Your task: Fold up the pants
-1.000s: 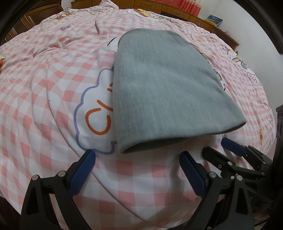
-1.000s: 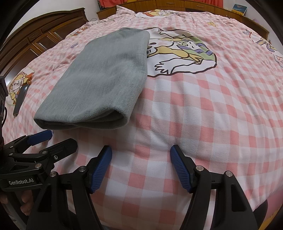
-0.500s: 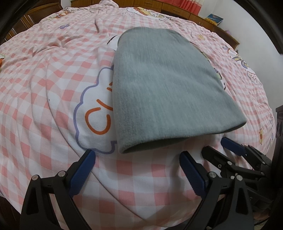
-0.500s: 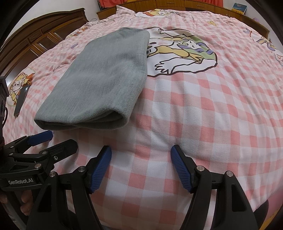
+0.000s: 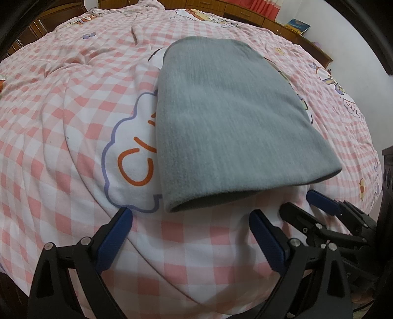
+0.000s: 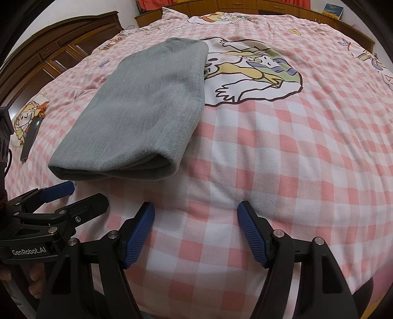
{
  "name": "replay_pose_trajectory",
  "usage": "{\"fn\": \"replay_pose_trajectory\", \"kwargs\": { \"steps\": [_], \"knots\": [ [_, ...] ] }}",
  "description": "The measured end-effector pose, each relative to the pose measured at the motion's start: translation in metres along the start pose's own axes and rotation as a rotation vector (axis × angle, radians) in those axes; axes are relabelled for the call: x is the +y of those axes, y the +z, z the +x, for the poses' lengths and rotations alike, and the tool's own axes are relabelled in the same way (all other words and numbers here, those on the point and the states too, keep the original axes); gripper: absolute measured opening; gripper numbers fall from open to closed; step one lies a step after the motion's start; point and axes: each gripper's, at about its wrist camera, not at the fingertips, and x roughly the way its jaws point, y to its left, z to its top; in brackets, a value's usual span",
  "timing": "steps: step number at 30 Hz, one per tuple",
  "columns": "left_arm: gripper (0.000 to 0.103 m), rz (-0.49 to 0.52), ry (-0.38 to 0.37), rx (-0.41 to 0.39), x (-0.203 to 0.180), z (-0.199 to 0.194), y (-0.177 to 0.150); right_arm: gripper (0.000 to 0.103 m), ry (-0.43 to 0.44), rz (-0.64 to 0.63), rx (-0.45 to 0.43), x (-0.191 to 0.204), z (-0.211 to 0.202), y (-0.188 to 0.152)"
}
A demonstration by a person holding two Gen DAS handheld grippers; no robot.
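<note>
Grey pants [image 5: 228, 127], folded, near bed [image 5: 73, 103] edge; my left gripper [image 5: 189, 235] and right gripper [image 6: 196, 230] gape empty. Pinch both near corners evenly.

Big bed takes up nearly everything, covered in a pink-and-white checked quilt [image 6: 282, 137] with cartoon prints. Dark wooden wardrobe [image 6: 56, 61] sits around 10 o'clock in the right wrist view. Low wooden cabinets [image 6: 245, 5] run along 12 o'clock, red curtain [image 6: 152, 3] above them. Plain white wall [image 5: 348, 32] at 2 o'clock.
</note>
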Motion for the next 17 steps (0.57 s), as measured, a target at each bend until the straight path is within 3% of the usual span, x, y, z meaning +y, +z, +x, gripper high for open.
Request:
{"fn": "replay_pose_trajectory", "kwargs": {
  "steps": [17],
  "knots": [
    [0.098,0.002,0.001,0.001,0.0000,-0.0001,0.0004,0.072,0.001,0.001,-0.001,0.0010,0.0004,0.0002]
  ]
}}
